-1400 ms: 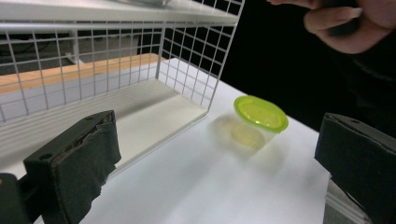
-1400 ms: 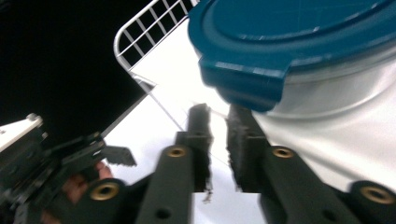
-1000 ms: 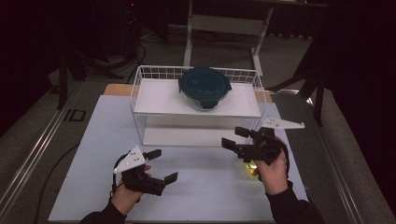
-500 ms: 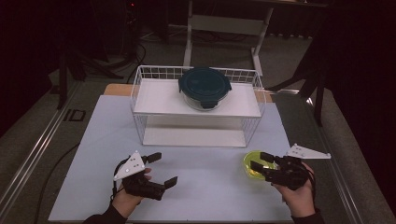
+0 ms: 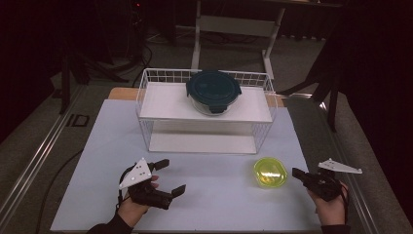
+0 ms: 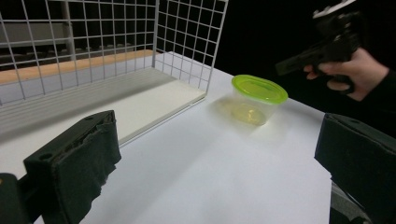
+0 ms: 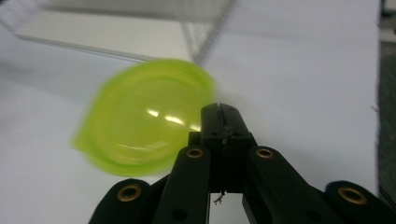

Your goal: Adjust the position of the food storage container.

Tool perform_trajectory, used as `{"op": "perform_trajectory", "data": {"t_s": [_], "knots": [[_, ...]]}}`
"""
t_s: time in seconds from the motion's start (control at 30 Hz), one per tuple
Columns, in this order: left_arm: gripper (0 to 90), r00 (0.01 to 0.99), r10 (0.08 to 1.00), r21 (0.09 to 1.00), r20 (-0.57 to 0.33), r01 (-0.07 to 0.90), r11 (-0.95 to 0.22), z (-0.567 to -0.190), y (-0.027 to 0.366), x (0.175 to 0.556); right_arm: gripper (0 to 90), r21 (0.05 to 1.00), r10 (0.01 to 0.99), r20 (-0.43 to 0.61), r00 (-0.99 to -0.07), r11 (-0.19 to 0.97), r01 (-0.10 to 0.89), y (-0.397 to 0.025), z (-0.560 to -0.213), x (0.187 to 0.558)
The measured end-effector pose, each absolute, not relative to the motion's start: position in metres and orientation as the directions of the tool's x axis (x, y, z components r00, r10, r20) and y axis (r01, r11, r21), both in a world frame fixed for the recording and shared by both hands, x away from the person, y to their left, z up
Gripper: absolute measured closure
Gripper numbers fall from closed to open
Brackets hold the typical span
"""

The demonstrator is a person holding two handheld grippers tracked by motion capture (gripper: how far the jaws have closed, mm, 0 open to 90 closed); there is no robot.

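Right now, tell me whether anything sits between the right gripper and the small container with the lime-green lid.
Nothing visible does. The right gripper, its fingers closed together, points at the small clear container with the lime-green lid across bare white tabletop. The white wire basket stands farther back.

Grippers: two, the left gripper [image 5: 168, 176] with its jaws spread wide, the right gripper [image 5: 298, 173] with its jaws pressed together
Hands: two, one on each gripper
Grey three-cornered plates: two, one atop each gripper
Containers: two in all; one small container with a yellow-green lid [image 5: 271, 172] on the table near the right gripper; one round container with a dark teal lid [image 5: 213, 91] on the upper shelf
Wire racks: one white wire rack [image 5: 146, 92]
Shelves in the rack: two, an upper and a lower
Tables: one white table [image 5: 97, 141]
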State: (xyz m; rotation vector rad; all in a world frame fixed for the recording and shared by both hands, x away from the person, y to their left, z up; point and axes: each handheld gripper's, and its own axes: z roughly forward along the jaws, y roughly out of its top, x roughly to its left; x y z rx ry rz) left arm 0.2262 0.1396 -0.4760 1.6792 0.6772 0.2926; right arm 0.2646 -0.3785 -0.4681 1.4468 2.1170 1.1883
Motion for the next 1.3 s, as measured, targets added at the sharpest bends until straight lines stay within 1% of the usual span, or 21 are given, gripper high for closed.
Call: {"op": "perform_trajectory", "data": {"t_s": [0.2,0.57,0.93,1.07,1.1,1.3], "knots": [[0.0,0.799,0.577,0.962,-0.168,0.262,-0.083,-0.475,0.140,0.225,90.0,0.736,0.892,0.201,-0.404,0.135,0.663,-0.386,-0.497,0.274],[0.0,0.801,0.575,0.962,-0.168,0.261,-0.082,-0.474,0.141,0.225,90.0,0.686,0.869,0.246,-0.430,0.157,0.711,-0.369,-0.523,0.283],[0.0,0.802,0.572,0.961,-0.172,0.264,-0.081,-0.475,0.140,0.226,90.0,0.679,0.833,0.279,-0.478,0.182,0.712,-0.351,-0.527,0.285],[0.0,0.803,0.571,0.961,-0.172,0.265,-0.083,-0.475,0.139,0.226,90.0,0.675,0.828,0.268,-0.493,0.204,0.709,-0.346,-0.527,0.286],[0.0,0.803,0.571,0.960,-0.170,0.266,-0.087,-0.475,0.139,0.225,90.0,0.675,0.834,0.256,-0.490,0.208,0.708,-0.345,-0.527,0.292],[0.0,0.803,0.572,0.962,-0.169,0.262,-0.083,-0.475,0.140,0.225,90.0,0.677,0.833,0.250,-0.493,0.214,0.704,-0.342,-0.524,0.300]]}}
